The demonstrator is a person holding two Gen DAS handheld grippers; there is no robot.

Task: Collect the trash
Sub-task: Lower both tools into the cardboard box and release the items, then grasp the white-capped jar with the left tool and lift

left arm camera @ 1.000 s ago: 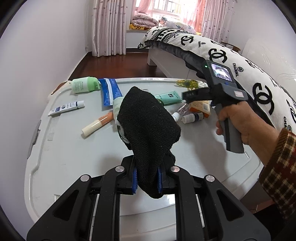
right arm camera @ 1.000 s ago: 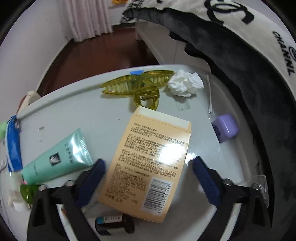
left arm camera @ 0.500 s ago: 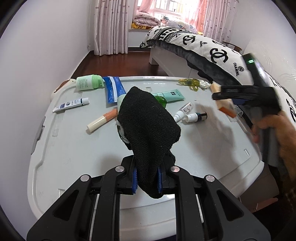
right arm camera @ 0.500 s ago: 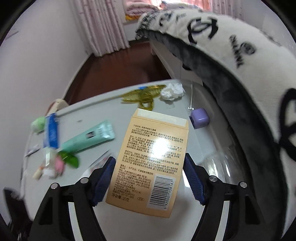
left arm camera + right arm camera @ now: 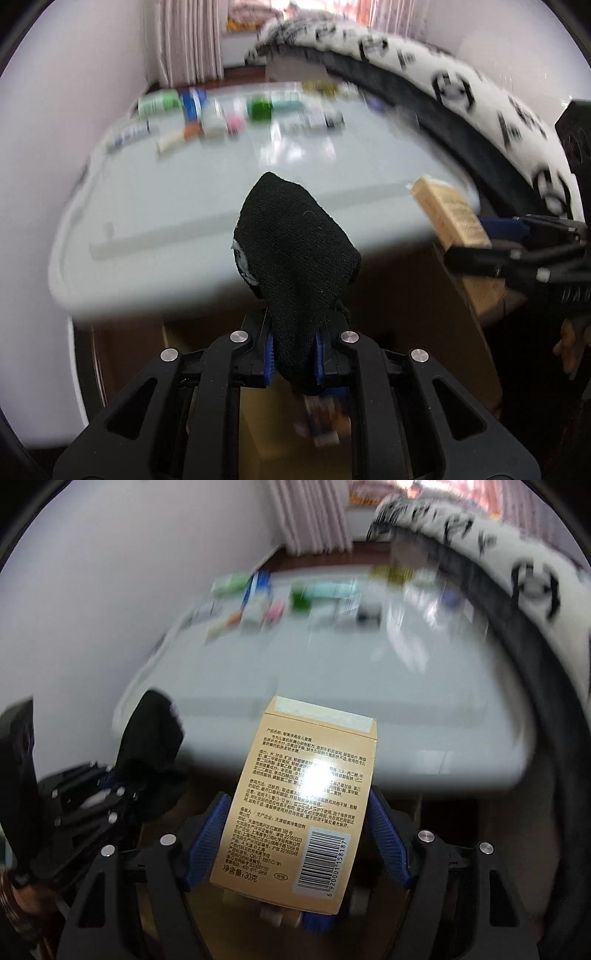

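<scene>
Trash is hanging off the table's (image 5: pixel 155 221) front edge, black sock (image 5: pixel 295 254) clenched by left gripper (image 5: pixel 294 360), beige carton (image 5: pixel 306 805) by right gripper (image 5: pixel 295 836), risking collision or a drop.

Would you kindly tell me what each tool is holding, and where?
Left tool: black sock, pinched at its lower end. Right tool: tan box, gripped by its side edges.

One black sock (image 5: pixel 295 254), one tan carton (image 5: pixel 303 805), two tongs (both gripping), perhaps ten blurred toiletries (image 5: pixel 236 114) on one table (image 5: pixel 207 206)
</scene>
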